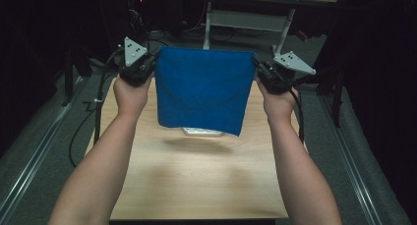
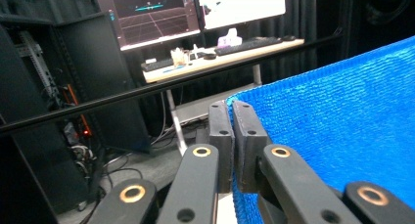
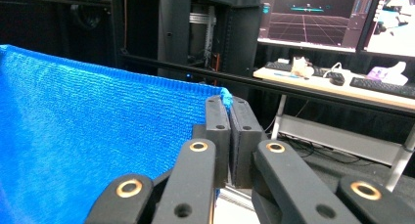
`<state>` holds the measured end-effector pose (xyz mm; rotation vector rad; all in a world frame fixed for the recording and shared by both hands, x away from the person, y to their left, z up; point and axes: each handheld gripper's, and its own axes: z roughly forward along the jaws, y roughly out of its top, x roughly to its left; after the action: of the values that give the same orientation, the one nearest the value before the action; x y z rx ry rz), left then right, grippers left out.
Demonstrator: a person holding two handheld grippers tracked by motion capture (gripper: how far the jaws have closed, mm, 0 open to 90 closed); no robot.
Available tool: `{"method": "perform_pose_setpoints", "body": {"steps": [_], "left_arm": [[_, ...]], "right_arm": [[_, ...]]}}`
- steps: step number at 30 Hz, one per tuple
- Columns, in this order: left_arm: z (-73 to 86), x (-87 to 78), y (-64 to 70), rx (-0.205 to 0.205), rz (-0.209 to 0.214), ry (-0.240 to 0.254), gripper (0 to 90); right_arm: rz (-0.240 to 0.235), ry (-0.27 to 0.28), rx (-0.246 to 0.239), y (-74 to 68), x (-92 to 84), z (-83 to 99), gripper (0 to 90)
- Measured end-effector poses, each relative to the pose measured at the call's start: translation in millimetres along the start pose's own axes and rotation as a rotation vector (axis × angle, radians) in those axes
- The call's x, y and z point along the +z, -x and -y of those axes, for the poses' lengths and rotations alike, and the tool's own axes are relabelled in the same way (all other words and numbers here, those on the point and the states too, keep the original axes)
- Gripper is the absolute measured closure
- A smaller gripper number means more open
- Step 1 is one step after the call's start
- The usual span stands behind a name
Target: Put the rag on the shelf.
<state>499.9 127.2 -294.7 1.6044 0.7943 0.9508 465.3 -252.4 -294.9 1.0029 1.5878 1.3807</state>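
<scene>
Left gripper (image 1: 150,64) pinches the cloth's (image 1: 201,87) top left corner, jaws pressed tight on the hem. Right gripper (image 1: 260,69) pinches the top right corner likewise. Cloth hangs flat between them above the table's (image 1: 196,181) far edge, top hem stretched level from hand to hand, lower edge loose, partly hiding a pale object (image 1: 204,132) on the table beneath. Both hands equally near.
</scene>
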Motion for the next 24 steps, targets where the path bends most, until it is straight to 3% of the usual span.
{"method": "perform_pose_setpoints", "body": {"steps": [4, 9, 10, 16, 19, 22, 24], "left_arm": [[0.1, 20.4, -1.0, 0.014, -0.009, -0.021, 88.1], [13.5, 37.6, -8.1, -0.033, 0.016, -0.095, 88.0], [22.5, 45.0, -11.2, -0.055, 0.023, -0.129, 87.9], [45.8, 61.1, -11.8, -0.101, 0.045, -0.213, 87.8], [73.1, 68.2, -10.1, -0.138, 0.093, -0.28, 87.7], [91.5, 70.0, -9.9, -0.188, 0.12, -0.311, 87.7], [101.6, 71.0, -8.4, -0.196, 0.134, -0.336, 87.6]], "right_arm": [[0.016, -0.022, 0.026, 10.2, 17.0, 2.3, 89.3], [0.031, -0.066, 0.008, 16.7, 36.8, 6.9, 89.2], [0.035, -0.086, -0.009, 16.7, 44.7, 10.3, 89.2], [0.043, -0.152, -0.047, 16.7, 61.7, 24.6, 89.2], [0.027, -0.22, -0.015, 22.5, 70.5, 47.1, 89.2], [0.007, -0.274, -0.001, 23.6, 73.4, 66.4, 89.2], [-0.002, -0.292, -0.002, 23.7, 73.8, 77.2, 89.1]]}}
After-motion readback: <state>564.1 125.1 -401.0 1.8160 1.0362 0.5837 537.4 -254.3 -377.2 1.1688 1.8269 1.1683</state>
